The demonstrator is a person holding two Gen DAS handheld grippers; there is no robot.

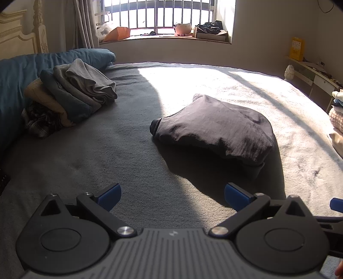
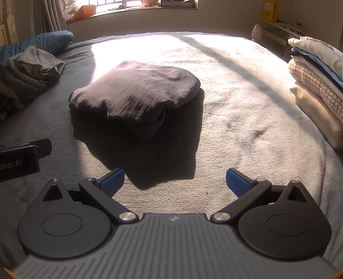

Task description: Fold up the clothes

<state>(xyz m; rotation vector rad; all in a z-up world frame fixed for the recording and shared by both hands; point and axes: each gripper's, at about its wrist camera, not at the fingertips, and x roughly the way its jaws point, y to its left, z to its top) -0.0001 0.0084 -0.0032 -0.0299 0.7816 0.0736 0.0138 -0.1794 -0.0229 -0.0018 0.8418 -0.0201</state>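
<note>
jaws: left gripper and right gripper both spread wide, holding nothing | folded dark garment lies on bed, apart from both

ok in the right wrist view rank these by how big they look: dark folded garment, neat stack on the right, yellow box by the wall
1. Dark folded garment, largest in the picture.
2. Neat stack, similar but cut off by the picture's edge, so its place against the garment is unsure.
3. Yellow box, smallest, though it sits farthest from the camera.
</note>
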